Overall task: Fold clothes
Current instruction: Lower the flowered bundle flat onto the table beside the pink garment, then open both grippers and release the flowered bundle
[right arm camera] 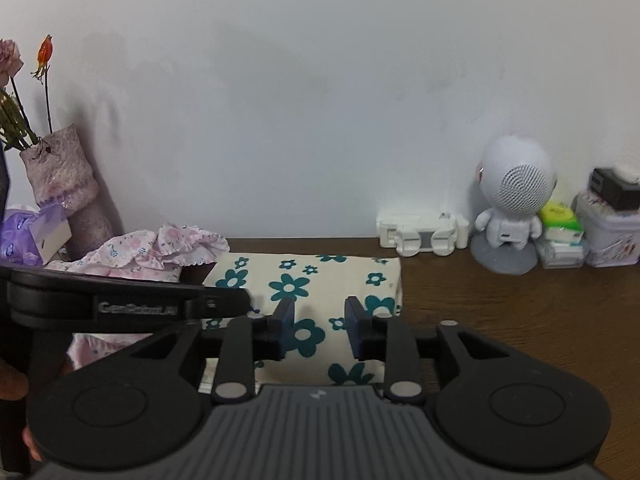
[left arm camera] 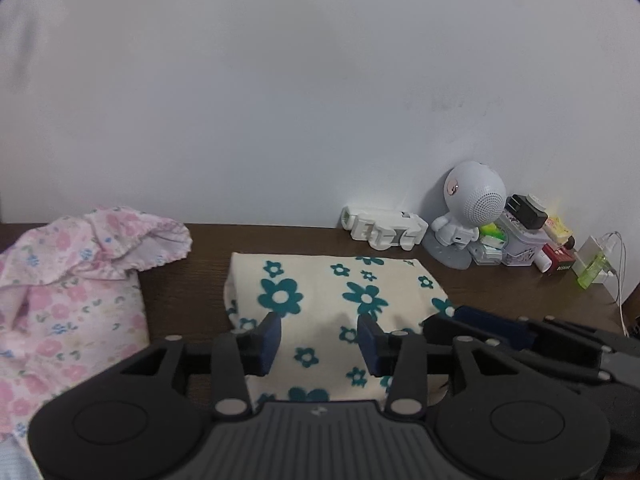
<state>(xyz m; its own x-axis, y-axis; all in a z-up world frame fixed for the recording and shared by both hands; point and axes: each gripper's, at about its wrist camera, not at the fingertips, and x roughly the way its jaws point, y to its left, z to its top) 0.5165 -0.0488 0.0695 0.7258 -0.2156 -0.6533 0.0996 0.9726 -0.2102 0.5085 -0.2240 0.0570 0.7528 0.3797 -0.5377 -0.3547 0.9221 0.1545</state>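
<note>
Two grippers, left gripper point(left arm camera: 319, 338) and right gripper point(right arm camera: 319, 326), hang spread over the folded flower cloth point(left arm camera: 340, 300), so next I think comes picking up the pink dress point(left arm camera: 68, 300).

You see a plain white wall point(right arm camera: 320, 100) at 12 o'clock, behind a dark brown wooden table point(right arm camera: 520, 320).

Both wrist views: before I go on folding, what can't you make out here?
- Cream floral cloth: its near edge is hidden behind the left gripper body in the left view, and behind the right gripper in the right view.
- Pink garment: cut off by the left view's left edge; folded or not, unclear.
- Box labels: too small to read.
- Whether either gripper touches the cloth: cannot tell.
</note>
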